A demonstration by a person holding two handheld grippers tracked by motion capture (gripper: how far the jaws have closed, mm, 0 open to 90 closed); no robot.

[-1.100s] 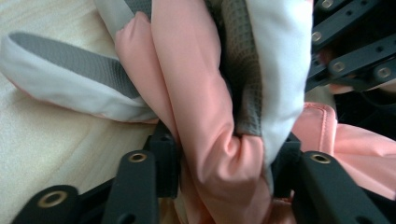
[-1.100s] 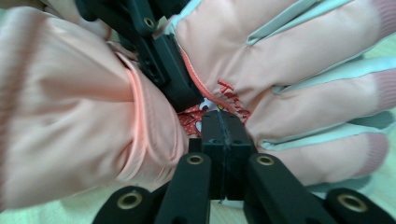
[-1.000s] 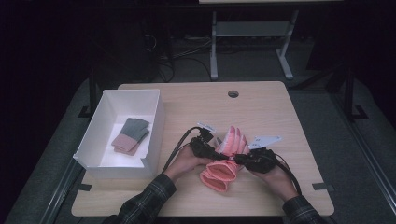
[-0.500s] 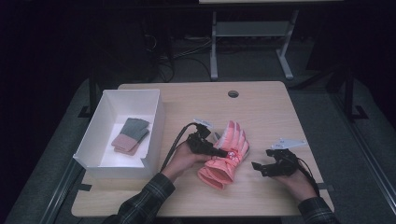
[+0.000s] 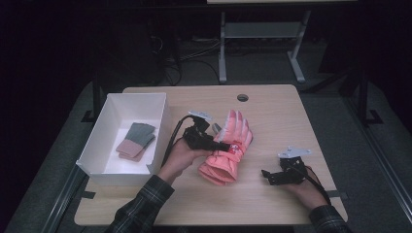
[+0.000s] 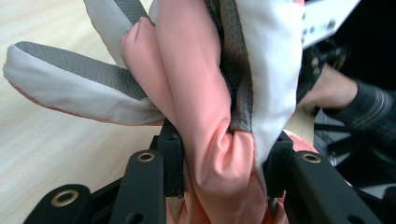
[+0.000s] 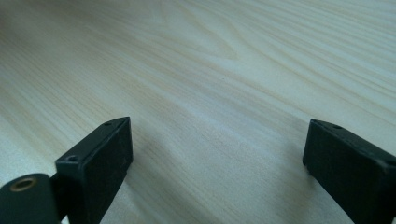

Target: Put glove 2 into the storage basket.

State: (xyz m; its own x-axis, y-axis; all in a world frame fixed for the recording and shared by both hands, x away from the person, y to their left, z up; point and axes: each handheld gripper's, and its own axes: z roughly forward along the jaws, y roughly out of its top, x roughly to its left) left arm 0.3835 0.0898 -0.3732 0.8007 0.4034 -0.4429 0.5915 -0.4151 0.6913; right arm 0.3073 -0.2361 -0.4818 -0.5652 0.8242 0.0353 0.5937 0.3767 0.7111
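Observation:
A pink ski glove [image 5: 232, 130] with grey and white palm patches lies mid-table, its cuff toward the person. My left gripper [image 5: 224, 146] is shut on it from the left, near the wrist. In the left gripper view the bunched pink and white fabric [image 6: 196, 93] is pinched between both jaws of the left gripper [image 6: 224, 163], and the glove's fingers hang clear of the table. My right gripper [image 5: 266, 175] rests to the right of the glove, apart from it. Its jaws have just been opening and stand wide over bare wood, the right gripper [image 7: 217, 154] holding nothing.
A white box [image 5: 97, 145] stands at the table's left, with a folded grey and pink pair of gloves [image 5: 136, 141] inside. A round cable hole [image 5: 242, 97] sits near the far edge. Bare wood lies to the right and front.
The right gripper has let go of the glove, opened and drawn away to the right. The left gripper has lifted the glove, now held by it alone.

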